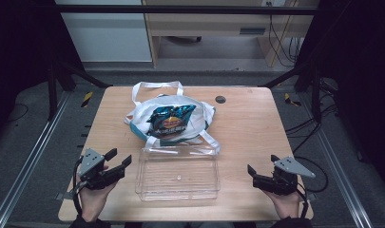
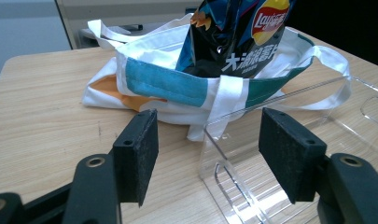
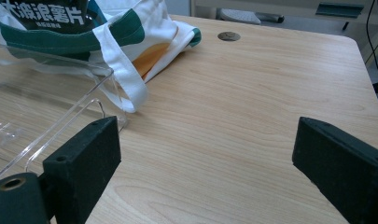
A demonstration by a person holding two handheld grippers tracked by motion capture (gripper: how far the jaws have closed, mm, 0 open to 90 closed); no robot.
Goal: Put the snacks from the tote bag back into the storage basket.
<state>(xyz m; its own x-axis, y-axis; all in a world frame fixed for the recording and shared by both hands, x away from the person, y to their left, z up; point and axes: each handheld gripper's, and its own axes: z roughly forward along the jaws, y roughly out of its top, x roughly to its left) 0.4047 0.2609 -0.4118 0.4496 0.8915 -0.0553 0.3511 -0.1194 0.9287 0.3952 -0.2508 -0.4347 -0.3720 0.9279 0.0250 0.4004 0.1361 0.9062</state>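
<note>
Step in hand: start position, nothing grasped yet. Left tool (image 1: pixel 118 161) resting at the near left edge of the pale wooden surface (image 1: pixel 247 123), black jaws spread wide, empty, aimed toward the bag and the tray corner. Right tool (image 1: pixel 262 174) at the near right edge, jaws likewise wide apart, holding nothing, bare wood between them.

Item 1: white cloth tote bag with teal and orange panels and white straps (image 1: pixel 142 118), lying at mid-surface, mouth toward the person. Contents: one dark blue crinkly foil crisp packet with a red-and-yellow logo (image 1: pixel 171 121), upper part sticking out of the opening; anything further inside probably hidden by the packet and the cloth.

Item 2: clear rectangular plastic tray (image 1: pixel 178 192), just in front of the bag, between the two tools, one bag strap draped over its far rim. Contents: nothing.

Next move, as judged: packet out of bag and into tray. Calls for a forward reach, jaws kept wide, a closing on the packet's exposed top, possibly the other tool steadying the cloth rim.
</note>
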